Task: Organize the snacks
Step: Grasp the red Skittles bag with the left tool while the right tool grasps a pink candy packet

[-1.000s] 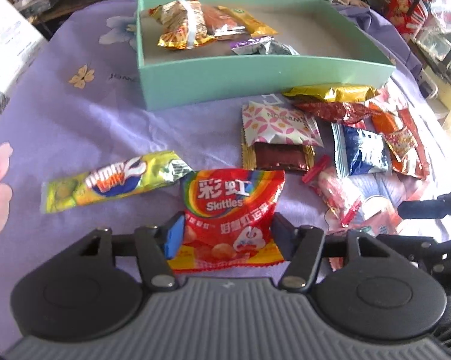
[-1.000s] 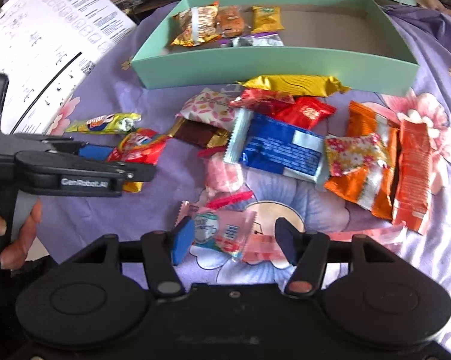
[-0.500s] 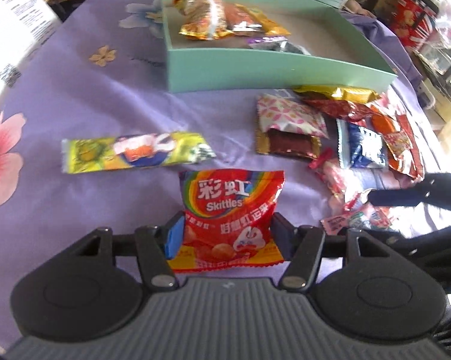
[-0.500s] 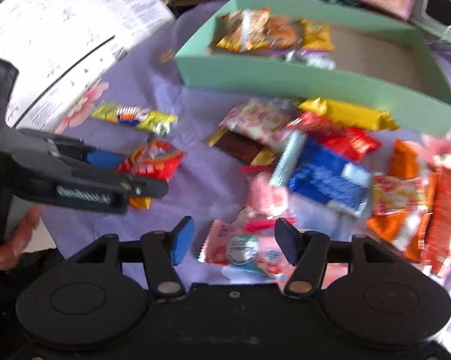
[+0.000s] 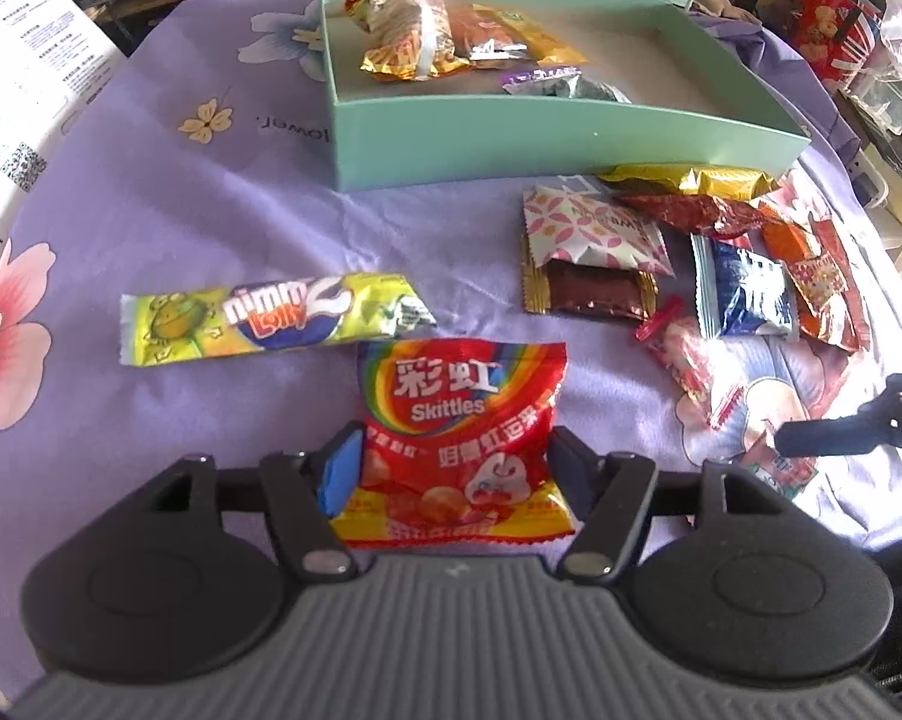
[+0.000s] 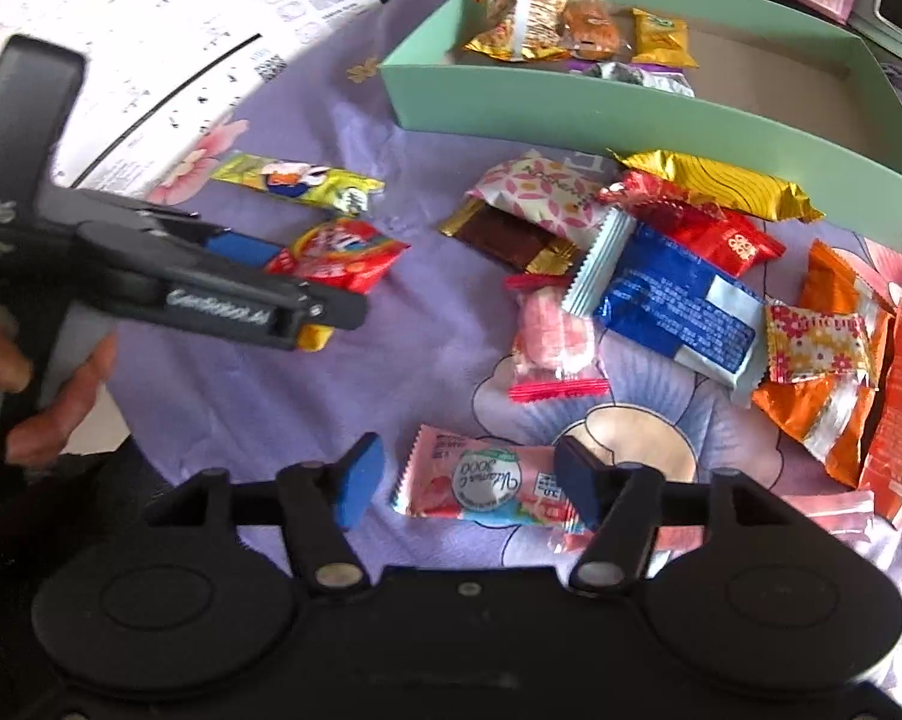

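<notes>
Red and rainbow-striped, the Skittles bag [image 5: 460,438] lies on the lilac flowered cloth [image 5: 211,228] between the pads of the left gripper [image 5: 451,468], whose jaws have just been opening and now sit at its edges without pinching. The right gripper [image 6: 469,474] straddles a pink vitamin C candy packet [image 6: 481,483] — jaws likewise just widened, a clear gap on the left side. Both packets are near; the mint-green box [image 5: 511,138], holding a few snacks at its left end, is far. Best to close squarely across each packet's middle, lift clear of the wall — then release inside.
</notes>
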{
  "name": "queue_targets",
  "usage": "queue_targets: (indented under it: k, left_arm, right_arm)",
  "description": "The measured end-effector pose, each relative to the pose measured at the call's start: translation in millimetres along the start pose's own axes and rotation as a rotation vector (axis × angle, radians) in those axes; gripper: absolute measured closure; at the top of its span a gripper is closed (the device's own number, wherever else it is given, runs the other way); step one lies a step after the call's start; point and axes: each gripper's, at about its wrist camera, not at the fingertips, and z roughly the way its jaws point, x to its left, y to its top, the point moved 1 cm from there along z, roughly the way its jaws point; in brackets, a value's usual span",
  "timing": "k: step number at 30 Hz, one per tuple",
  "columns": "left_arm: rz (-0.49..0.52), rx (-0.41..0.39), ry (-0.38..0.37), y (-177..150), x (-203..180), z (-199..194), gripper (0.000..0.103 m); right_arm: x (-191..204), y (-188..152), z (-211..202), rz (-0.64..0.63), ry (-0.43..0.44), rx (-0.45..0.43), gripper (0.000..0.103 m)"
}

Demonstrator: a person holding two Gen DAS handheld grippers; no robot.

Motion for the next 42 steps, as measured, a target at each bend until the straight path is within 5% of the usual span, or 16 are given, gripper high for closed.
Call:
queue_targets:
  k: [8,11,13,18,28,38,42]
  left_arm:
    - [0.009,0.005,0.011,1.5,-2.3,1.1,0.037]
    - [0.010,0.003,0.014,1.9,-2.9,1.3,0.038]
    - [0.012,0.000,0.015,1.8,-3.2,1.7,0.038]
    - [0.012,-0.001,-0.001,2.3,-2.0,1.3,0.038]
    - [0.024,0.019,-0.044,-1.6,-2.2,-2.6,0.038]
    - [0.028,-0.002,-0.052,2.2,-2.8,1.1,0.039]
    - [-0.008,-0.007,-0.062,-0.3,4.8,-2.5,0.042]
  right_arm:
    - [-6.5,-4.3,-15.5,-0.027,-0.007,0.013,0.036]
    - [-13.5,-7.9,-22.1,0.027,0.015,0.043,0.073]
    - [-17.0,-11.1,-21.0,0.070,0.026,0.077,0.083]
    - [-18.8,-16.2,-7.5,0.110,0.049,0.140,0.084]
    - [-34.7,23.0,12.8,0.216,-0.037,0.030,0.081]
    - [-51.3,29.6,9.1,0.386,-0.033,0.032,0.055]
    - [-53.6,38.6,23.8,0.462,-0.025,0.002,0.053]
